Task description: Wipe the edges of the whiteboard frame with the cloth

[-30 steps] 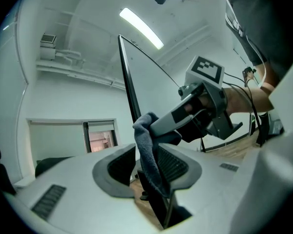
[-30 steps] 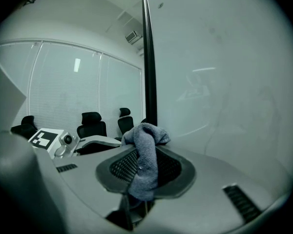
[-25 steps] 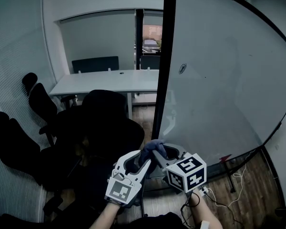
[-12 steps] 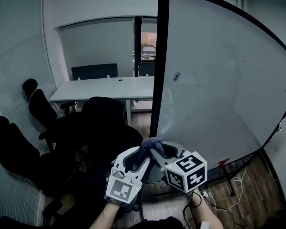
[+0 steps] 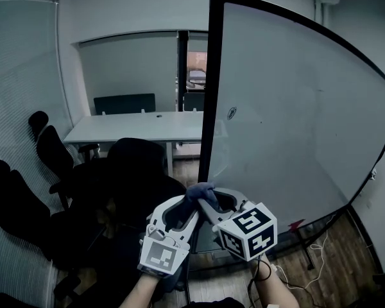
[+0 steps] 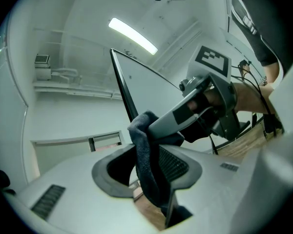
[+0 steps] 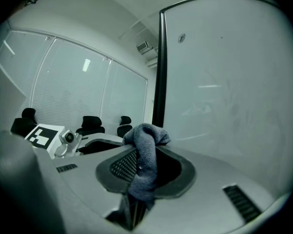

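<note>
The cloth [image 5: 201, 190] is pinched from both sides by the left gripper [image 5: 191, 205] and the right gripper [image 5: 210, 205], at lower centre, just beside the whiteboard frame [image 5: 208, 101], low on its left edge. Most of that edge and the top are judged still to be wiped.

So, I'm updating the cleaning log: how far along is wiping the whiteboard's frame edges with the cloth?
Done: the blue-grey cloth is pinched in both the left gripper and the right gripper. In hand: it sits beside the lower stretch of the white whiteboard's black left frame edge; contact is unclear. Left: nothing shows a wiped edge, so probably this edge, the top edge and the rest.
</note>
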Tool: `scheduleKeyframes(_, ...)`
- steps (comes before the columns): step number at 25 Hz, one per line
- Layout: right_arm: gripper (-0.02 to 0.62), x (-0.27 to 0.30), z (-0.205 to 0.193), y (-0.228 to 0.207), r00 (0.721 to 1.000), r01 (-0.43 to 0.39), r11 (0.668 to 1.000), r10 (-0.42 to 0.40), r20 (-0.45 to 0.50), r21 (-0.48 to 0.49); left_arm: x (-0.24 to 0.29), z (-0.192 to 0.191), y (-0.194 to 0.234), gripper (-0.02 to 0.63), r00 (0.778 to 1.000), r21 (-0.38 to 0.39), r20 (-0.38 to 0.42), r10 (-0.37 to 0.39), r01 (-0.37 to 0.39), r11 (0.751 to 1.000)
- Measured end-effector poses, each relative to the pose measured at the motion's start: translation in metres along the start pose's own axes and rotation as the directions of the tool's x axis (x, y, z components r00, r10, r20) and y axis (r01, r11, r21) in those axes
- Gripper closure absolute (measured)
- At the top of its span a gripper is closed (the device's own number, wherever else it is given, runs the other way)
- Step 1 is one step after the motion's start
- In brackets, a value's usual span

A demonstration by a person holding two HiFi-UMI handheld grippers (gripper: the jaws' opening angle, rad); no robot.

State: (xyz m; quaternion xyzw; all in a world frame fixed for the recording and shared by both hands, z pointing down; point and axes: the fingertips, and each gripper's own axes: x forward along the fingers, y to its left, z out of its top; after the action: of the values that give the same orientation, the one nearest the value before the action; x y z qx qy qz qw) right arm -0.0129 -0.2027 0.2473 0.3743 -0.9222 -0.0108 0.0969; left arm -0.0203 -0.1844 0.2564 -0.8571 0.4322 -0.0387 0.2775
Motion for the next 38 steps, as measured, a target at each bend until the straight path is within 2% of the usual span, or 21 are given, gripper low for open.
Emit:
scheduleKeyframes(14,0.509,-0.006,0.038,-0.001,0.999,0.005,0.996,-0.001,0.044,-0.089,0.008,0.030,0.019,0.462,1.000,0.052,0.011,-0.007,0.006,0.999)
scheduleKeyframes(17,0.509,-0.007,0.044,-0.002,0.999,0.003,0.995,0.002,0.050,-0.101,0.009,0.032,0.020,0.462,1.000,0.039,-0.010,-0.013,0.013,0.999)
scheduleKeyframes(21,0.508,-0.009,0.053,-0.003,0.998,0.005,0.993,0.002,0.058,-0.120,0.013,0.039,0.025,0.462,1.000,0.055,0.000,-0.013,0.013,0.998)
scheduleKeyframes(23,0.508,-0.010,0.057,-0.003,0.998,0.007,0.991,0.001,0.062,-0.130,0.013,0.038,0.026,0.463,1.000,0.045,-0.028,-0.013,0.014,0.999)
scheduleKeyframes(27,0.508,-0.012,0.065,-0.002,0.998,0.001,0.990,0.009,0.067,-0.142,0.014,0.046,0.030,0.509,0.999,0.069,-0.041,-0.004,0.006,0.998)
scheduleKeyframes(31,0.508,-0.013,0.076,-0.003,0.997,0.007,0.987,0.005,0.079,-0.160,0.016,0.053,0.036,0.528,1.000,0.067,-0.029,0.007,-0.005,0.998)
scheduleKeyframes(38,0.508,-0.017,0.092,-0.003,0.996,0.024,0.977,-0.005,0.090,-0.210,0.018,0.067,0.044,0.548,0.999,0.114,-0.039,0.006,-0.002,0.994)
